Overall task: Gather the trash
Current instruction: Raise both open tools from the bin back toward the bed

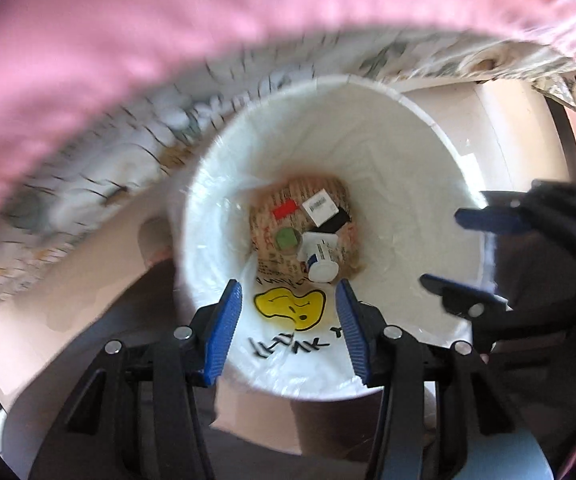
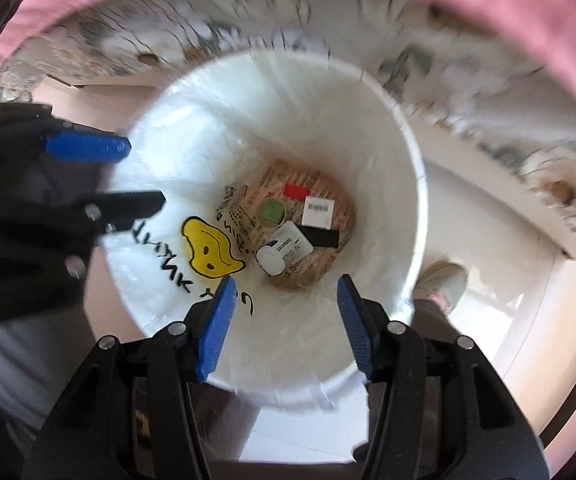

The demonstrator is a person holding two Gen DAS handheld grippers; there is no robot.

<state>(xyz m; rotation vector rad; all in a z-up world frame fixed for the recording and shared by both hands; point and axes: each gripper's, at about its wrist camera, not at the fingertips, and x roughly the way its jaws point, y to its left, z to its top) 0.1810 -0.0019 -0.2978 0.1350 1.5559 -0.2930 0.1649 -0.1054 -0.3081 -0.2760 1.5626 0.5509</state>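
Both tools, left tool (image 1: 290, 330) and right tool (image 2: 284, 326), are hanging spread and empty over the bin (image 1: 440, 152); dropping looks finished, so fetching more trash is probably next.

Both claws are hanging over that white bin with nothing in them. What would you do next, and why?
Probably lift both away to look for more rubbish. The left gripper and right gripper are open and empty above the white bin, while a white bottle, a barcoded box and a printed paper bag already lie at its bottom.
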